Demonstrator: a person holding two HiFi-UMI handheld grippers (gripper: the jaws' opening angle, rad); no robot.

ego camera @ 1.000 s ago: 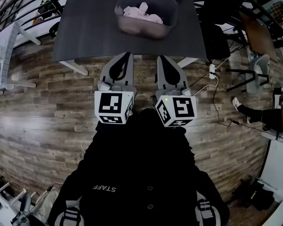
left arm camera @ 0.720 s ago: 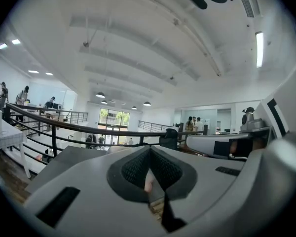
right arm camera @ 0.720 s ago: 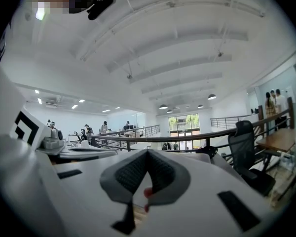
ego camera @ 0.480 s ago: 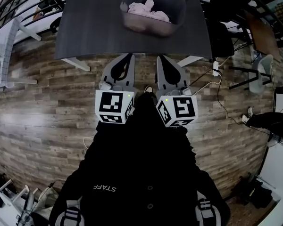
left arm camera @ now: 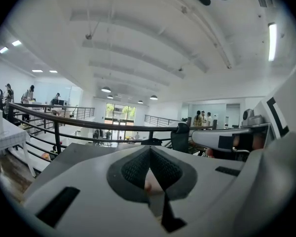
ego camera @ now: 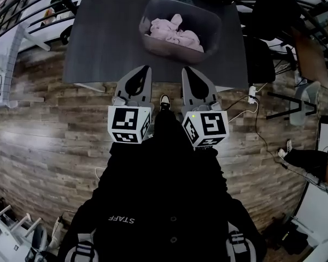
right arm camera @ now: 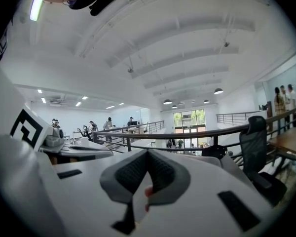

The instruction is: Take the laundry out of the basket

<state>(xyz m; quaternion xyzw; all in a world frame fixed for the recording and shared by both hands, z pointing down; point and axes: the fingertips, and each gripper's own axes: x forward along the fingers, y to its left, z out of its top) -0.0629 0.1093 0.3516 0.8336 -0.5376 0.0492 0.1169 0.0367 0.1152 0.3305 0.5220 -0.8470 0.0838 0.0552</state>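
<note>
A translucent grey basket (ego camera: 208, 34) stands on the dark table (ego camera: 104, 42) at the top of the head view, with pink laundry (ego camera: 175, 30) bunched inside. My left gripper (ego camera: 146, 69) and right gripper (ego camera: 186, 69) are held side by side, tips just over the table's near edge, short of the basket. Both are shut with nothing between the pads. The left gripper (left arm camera: 149, 149) and right gripper (right arm camera: 147, 152) views point upward at ceiling and railing, so neither shows the basket.
A black office chair (ego camera: 262, 48) stands right of the table. A power strip and cables (ego camera: 252, 94) lie on the wooden floor. A railing (ego camera: 22, 4) runs behind left. My shoe (ego camera: 165, 101) shows between the grippers. Another person's legs (ego camera: 309, 160) are at far right.
The table and basket have slid down the head view and grown larger, so I have come closer. Both gripper tips now reach the table's front edge. The jaws have stayed shut.
</note>
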